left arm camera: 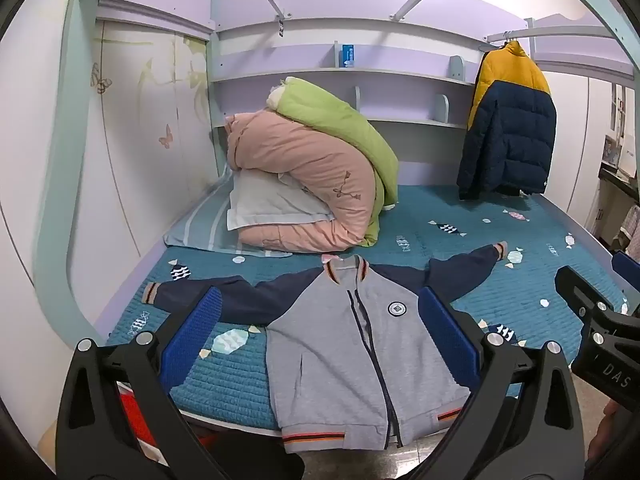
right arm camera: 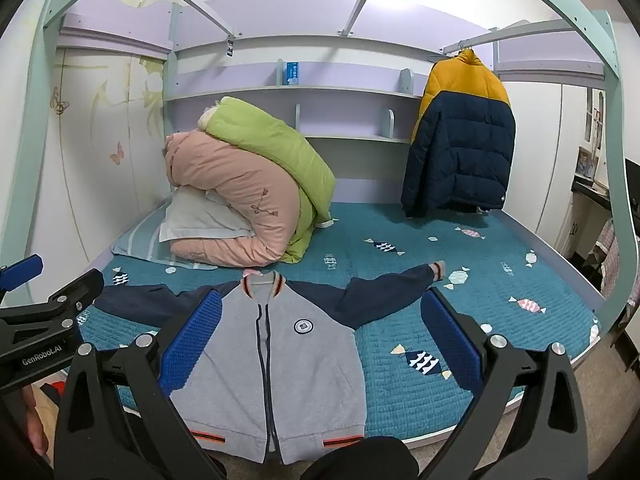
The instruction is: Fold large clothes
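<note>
A grey zip jacket (left arm camera: 352,344) with navy sleeves lies flat, front up, on the teal bed cover (left arm camera: 520,280), hem at the near edge, both sleeves spread out sideways. It also shows in the right wrist view (right arm camera: 280,360). My left gripper (left arm camera: 320,336) is open and empty, held above the jacket's left half. My right gripper (right arm camera: 320,340) is open and empty, above the jacket's right half and right sleeve (right arm camera: 384,292). The right gripper shows at the right edge of the left wrist view (left arm camera: 600,320); the left gripper shows at the left edge of the right wrist view (right arm camera: 44,320).
A folded pink quilt (left arm camera: 304,184), a green quilt (left arm camera: 336,128) and a white pillow (left arm camera: 272,200) are piled at the bed's back left. A yellow and navy puffer jacket (left arm camera: 508,128) hangs at the back right. Shelves (left arm camera: 340,76) run along the headboard wall.
</note>
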A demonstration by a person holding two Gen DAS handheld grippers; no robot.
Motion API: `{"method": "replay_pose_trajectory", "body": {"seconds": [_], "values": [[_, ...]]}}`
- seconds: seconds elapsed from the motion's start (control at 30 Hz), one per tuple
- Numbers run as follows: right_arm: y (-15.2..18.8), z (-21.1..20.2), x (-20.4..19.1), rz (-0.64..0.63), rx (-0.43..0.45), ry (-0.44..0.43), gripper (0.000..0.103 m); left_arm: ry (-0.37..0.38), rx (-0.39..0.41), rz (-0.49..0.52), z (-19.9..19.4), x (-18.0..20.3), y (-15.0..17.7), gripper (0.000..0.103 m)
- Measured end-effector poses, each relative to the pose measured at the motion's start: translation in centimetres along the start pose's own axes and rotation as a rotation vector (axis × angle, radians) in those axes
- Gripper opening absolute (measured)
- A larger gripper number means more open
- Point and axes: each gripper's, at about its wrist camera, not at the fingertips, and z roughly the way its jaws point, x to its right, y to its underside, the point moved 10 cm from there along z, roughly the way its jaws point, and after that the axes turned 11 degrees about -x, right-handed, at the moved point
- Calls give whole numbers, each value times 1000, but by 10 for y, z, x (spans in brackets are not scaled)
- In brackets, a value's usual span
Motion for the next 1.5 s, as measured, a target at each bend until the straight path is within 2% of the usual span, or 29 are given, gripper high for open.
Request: {"method": "replay_pose_trajectory", "body": {"seconds": [1.5], "values": [[4,1,-1,9,-4,-4,96,-5,-6,6,1,-1,-2,98]]}}
